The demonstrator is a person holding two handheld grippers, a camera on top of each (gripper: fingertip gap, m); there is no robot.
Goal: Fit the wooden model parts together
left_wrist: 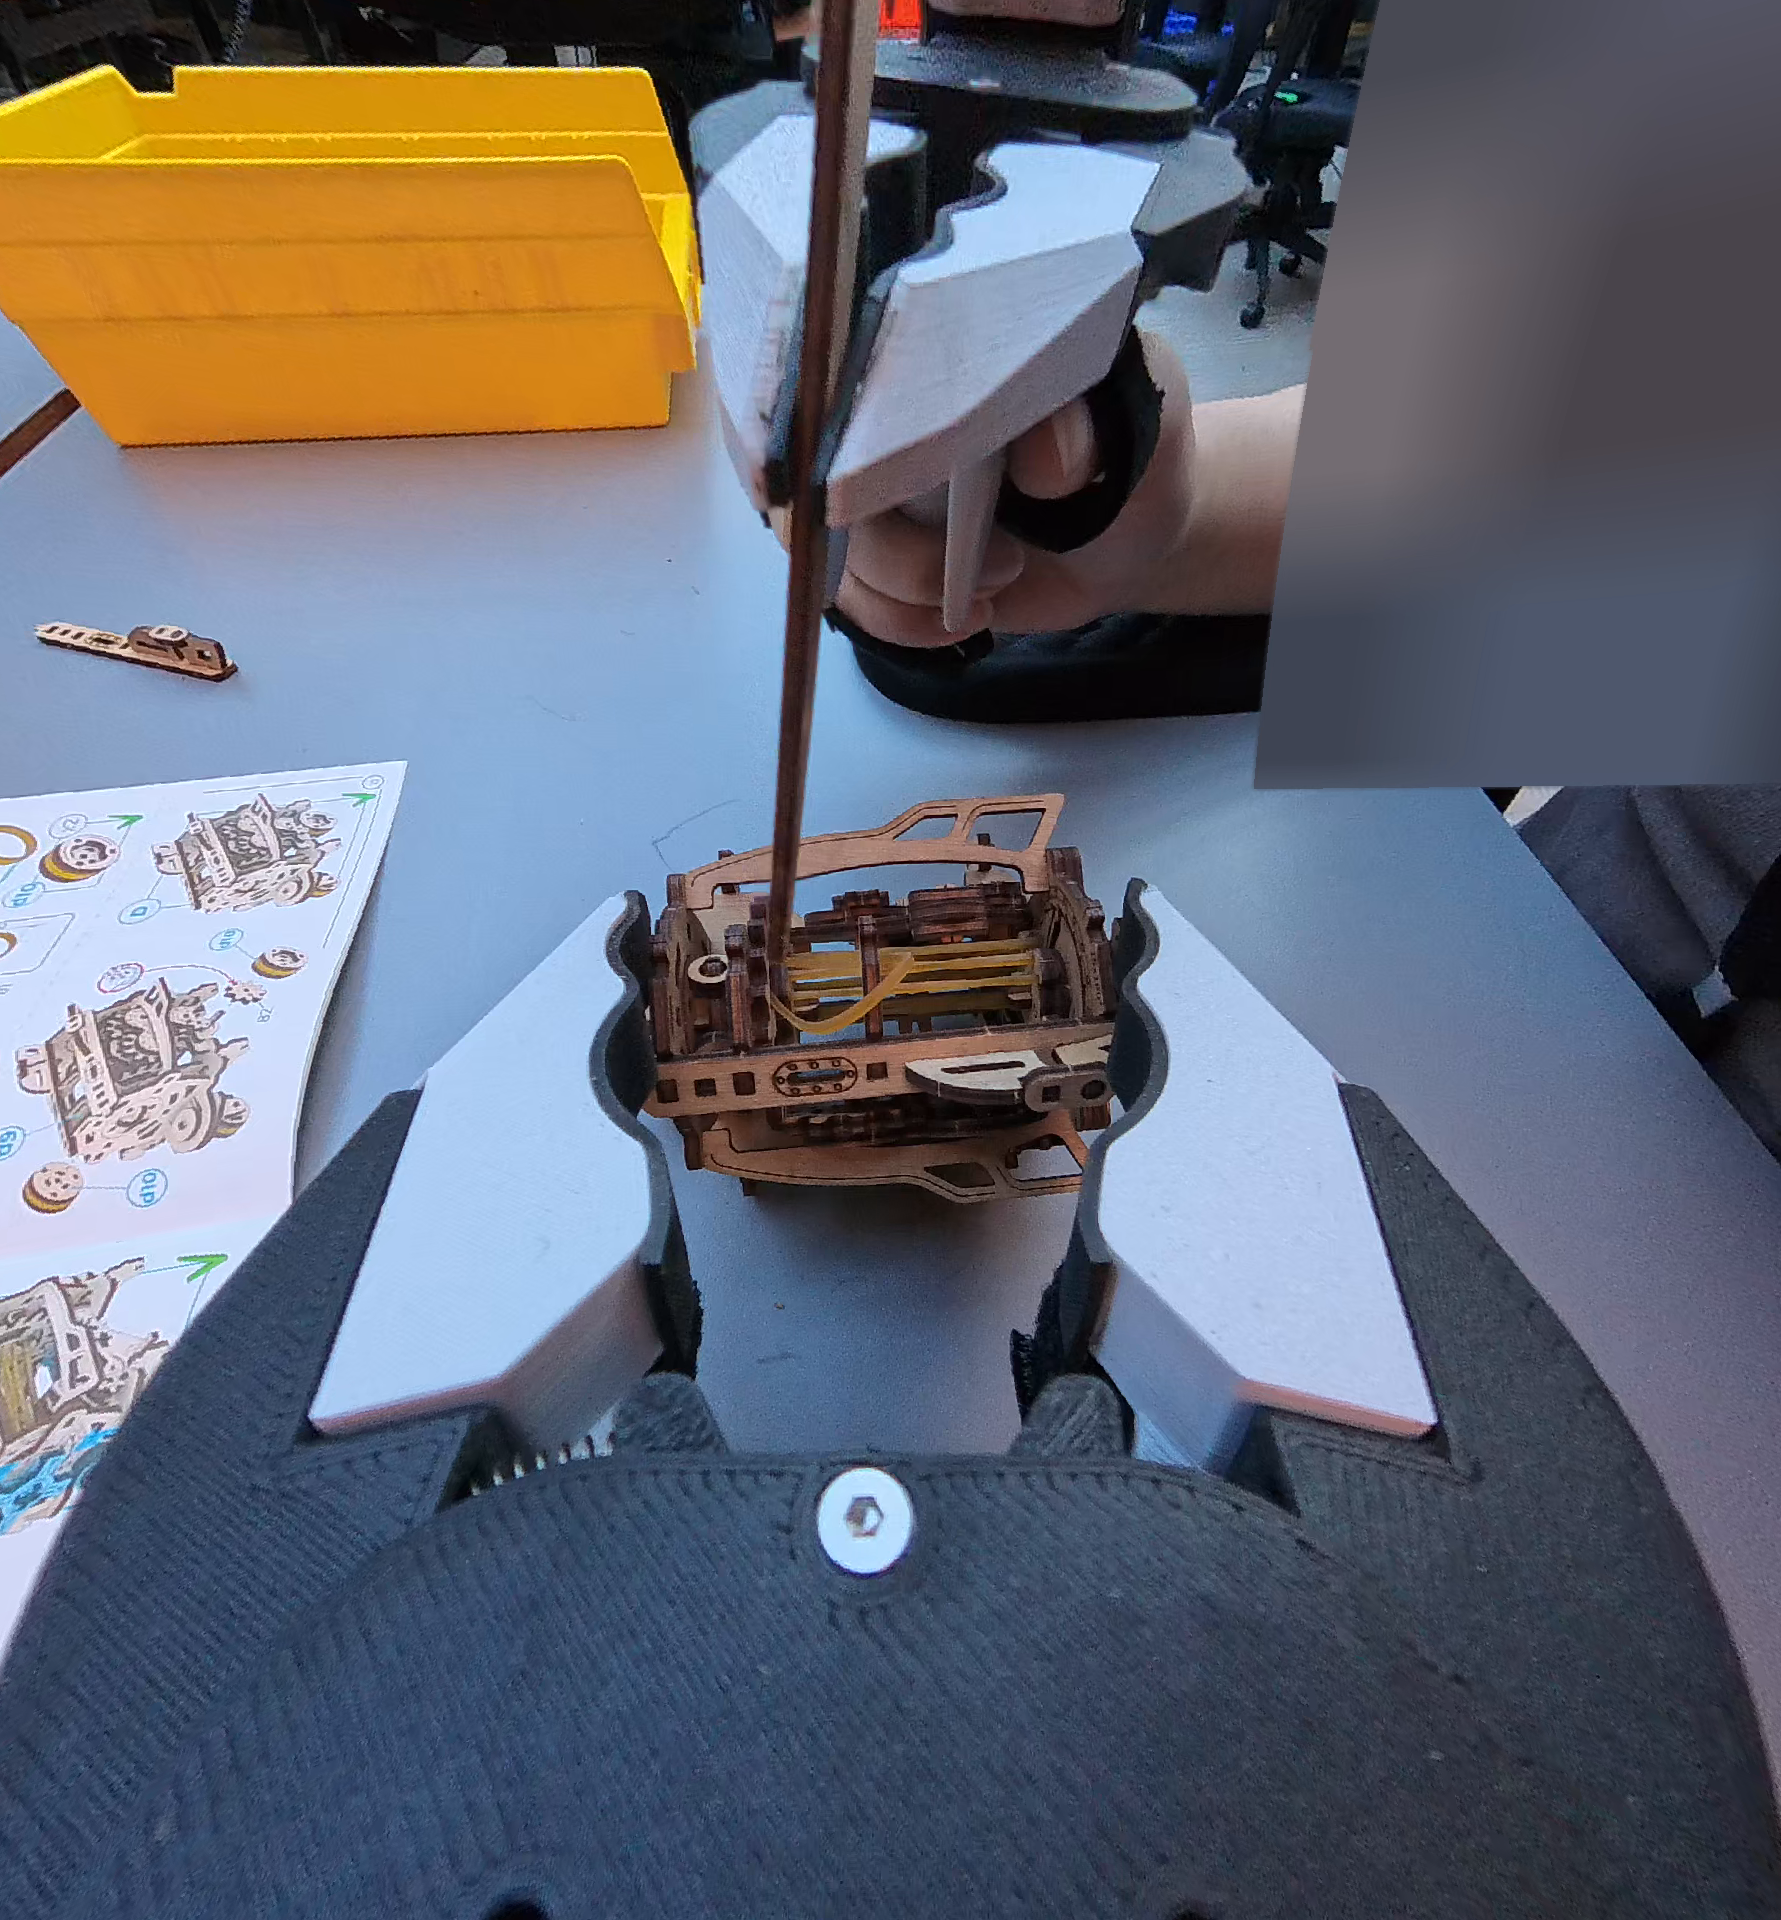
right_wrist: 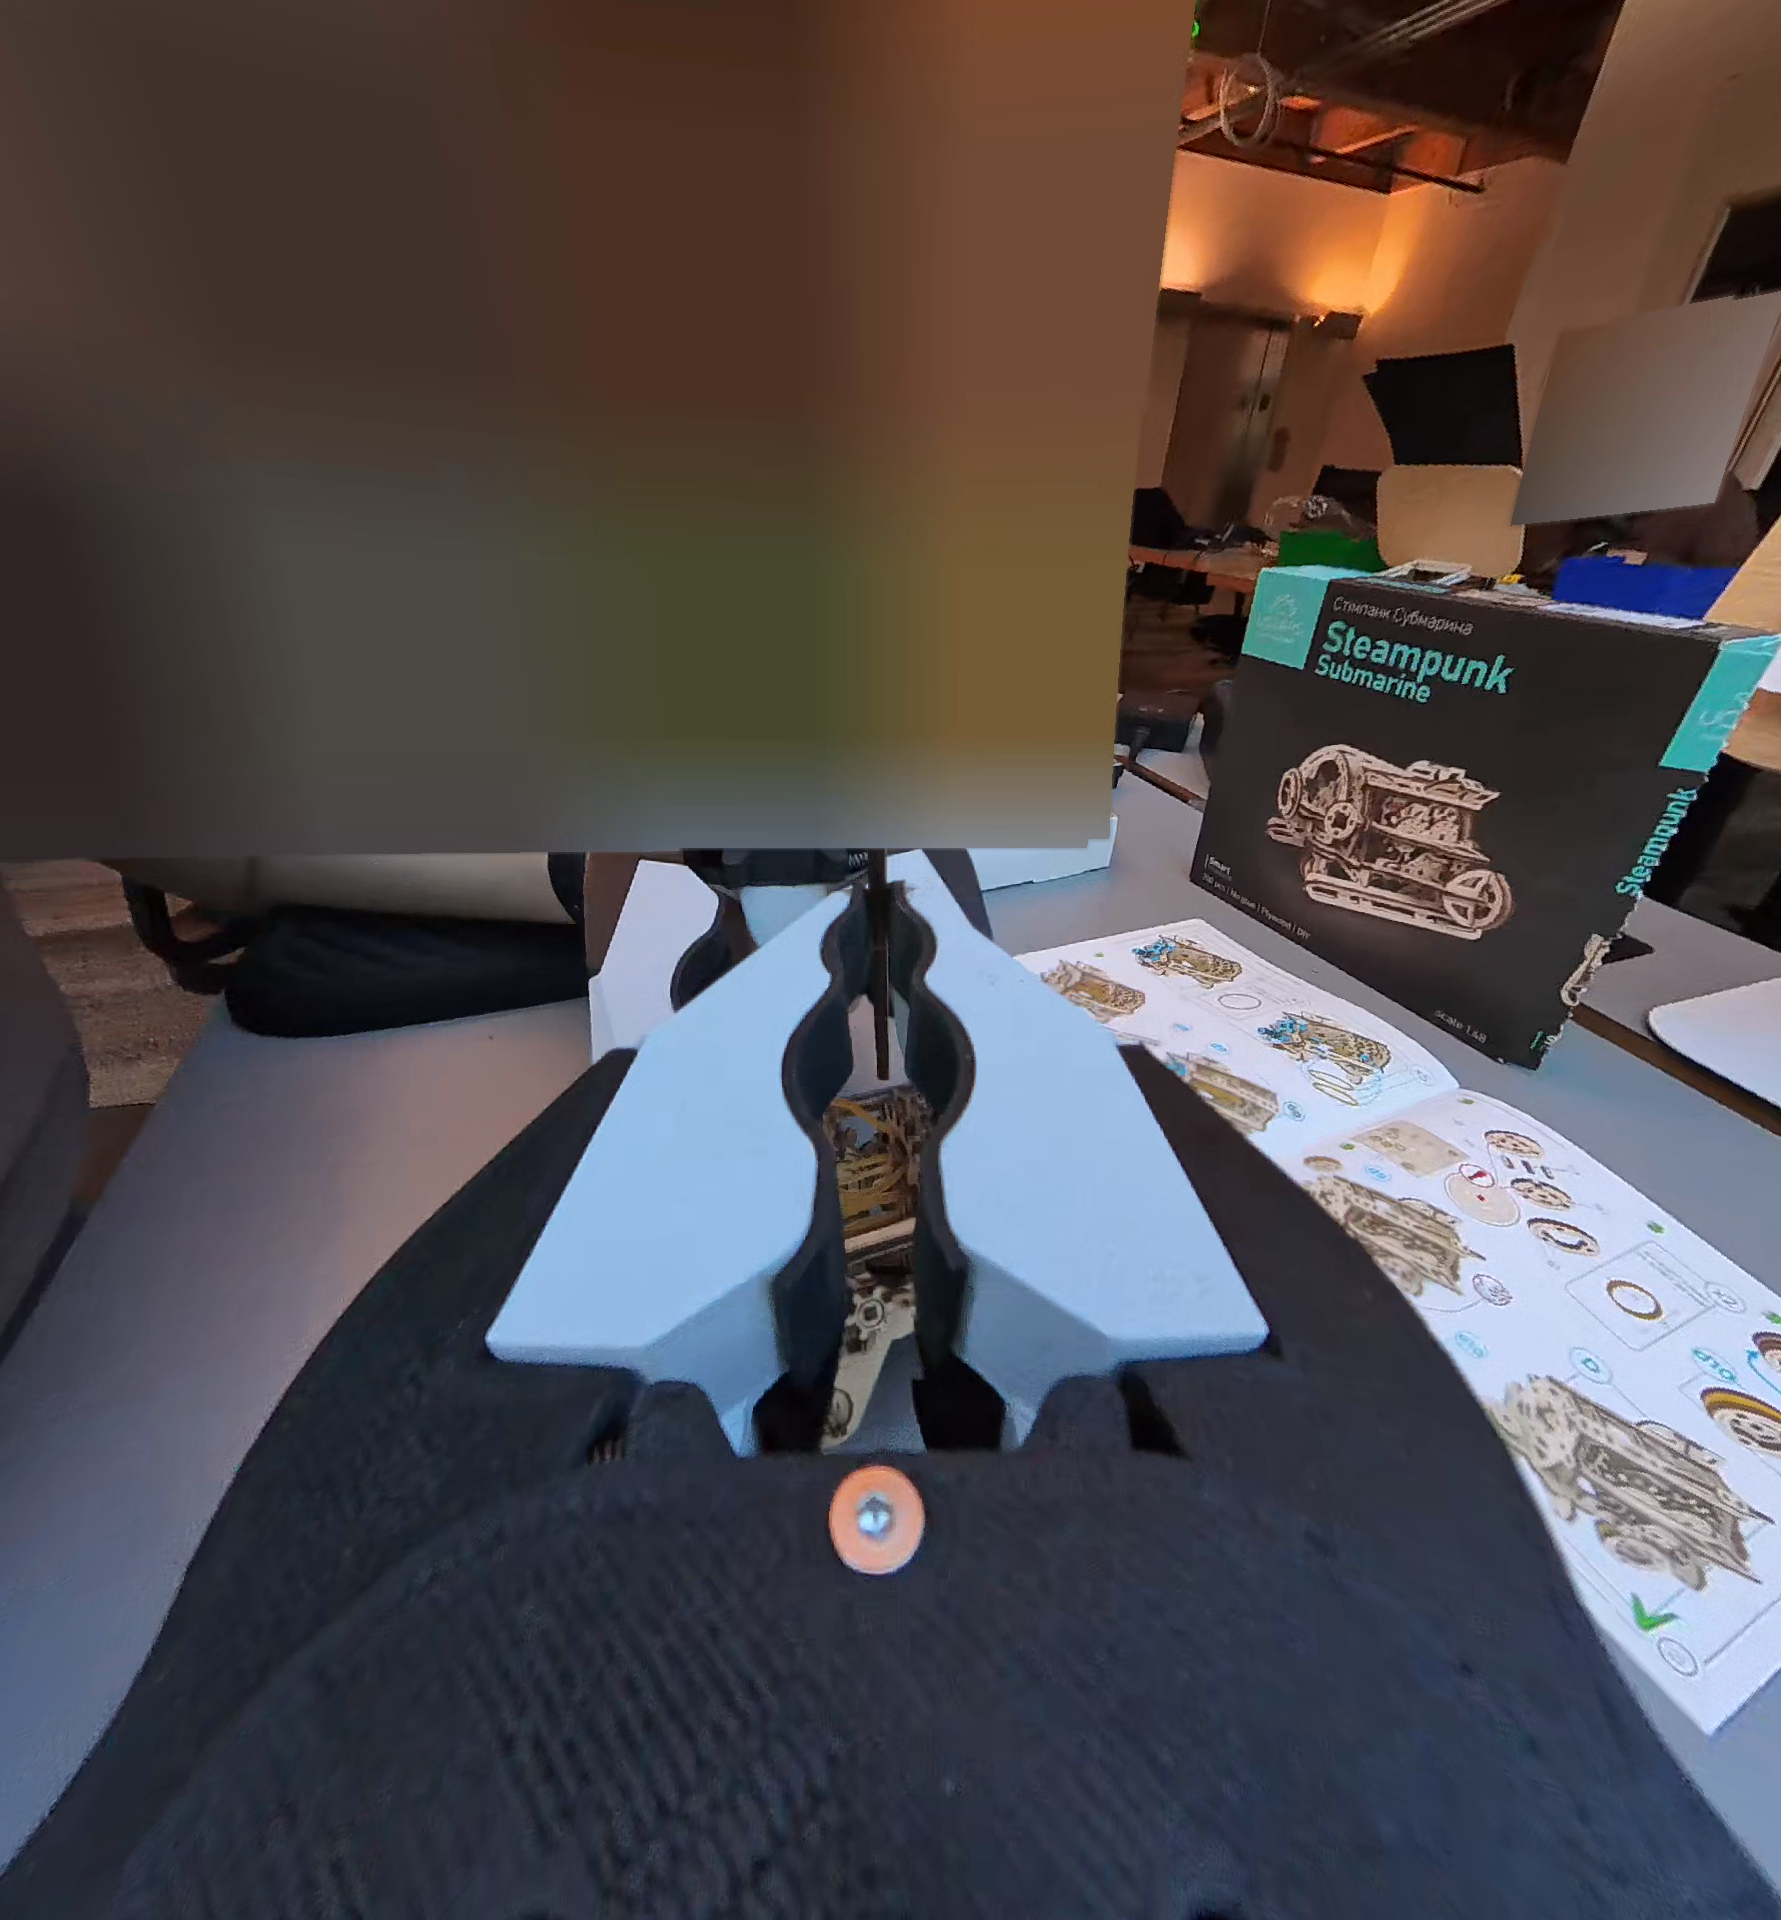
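Left wrist view, hold: left gripper [left_wrist: 881, 1023] clamps the wooden model [left_wrist: 881, 1013] at frame centre on the table [left_wrist: 470, 582].
Left wrist view, tool: right gripper [left_wrist: 798, 457], upper centre, pinches a thin stick [left_wrist: 801, 665] whose tip sits among the rubber bands [left_wrist: 917, 982].
Right wrist view, closure: right gripper [right_wrist: 881, 997] closed on the stick [right_wrist: 881, 1023]; model [right_wrist: 870, 1174] just below centre.
Advice: brace the model, ease the stick straight, avoid snagging the bands.

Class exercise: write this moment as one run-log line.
left gripper: shut on wooden model | right gripper: shut on thin stick | stick tip: among model's rubber bands | stage: fitting
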